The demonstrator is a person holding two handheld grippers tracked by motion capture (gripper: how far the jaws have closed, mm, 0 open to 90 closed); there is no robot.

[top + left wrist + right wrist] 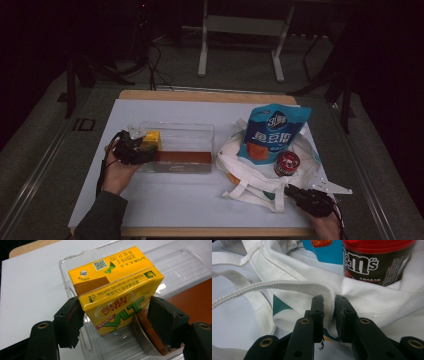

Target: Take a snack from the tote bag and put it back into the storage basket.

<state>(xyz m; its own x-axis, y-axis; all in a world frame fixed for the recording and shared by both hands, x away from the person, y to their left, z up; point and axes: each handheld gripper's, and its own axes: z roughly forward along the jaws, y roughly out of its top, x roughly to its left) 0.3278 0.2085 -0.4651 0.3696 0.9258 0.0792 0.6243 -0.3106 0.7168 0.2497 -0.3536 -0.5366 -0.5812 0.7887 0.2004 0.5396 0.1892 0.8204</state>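
Observation:
A yellow drink carton (112,290) stands at the near end of a clear plastic bin (175,262). My left gripper (116,308) is open around it, with the left pad at the carton's side and a gap at the right pad. In the high view the carton (151,140) and left gripper (136,148) are at the bin's (185,131) left end. My right gripper (329,302) is shut on the rim of a white tote bag (287,270), and it (292,191) sits at the bag's (250,176) near edge.
A blue snack pouch (272,131) and a red-lidded M&M's jar (287,163) stick out of the bag; the jar (374,262) is just beyond my right jaws. A flat red-brown item (182,157) lies in the bin. A white sheet (170,200) covers the table.

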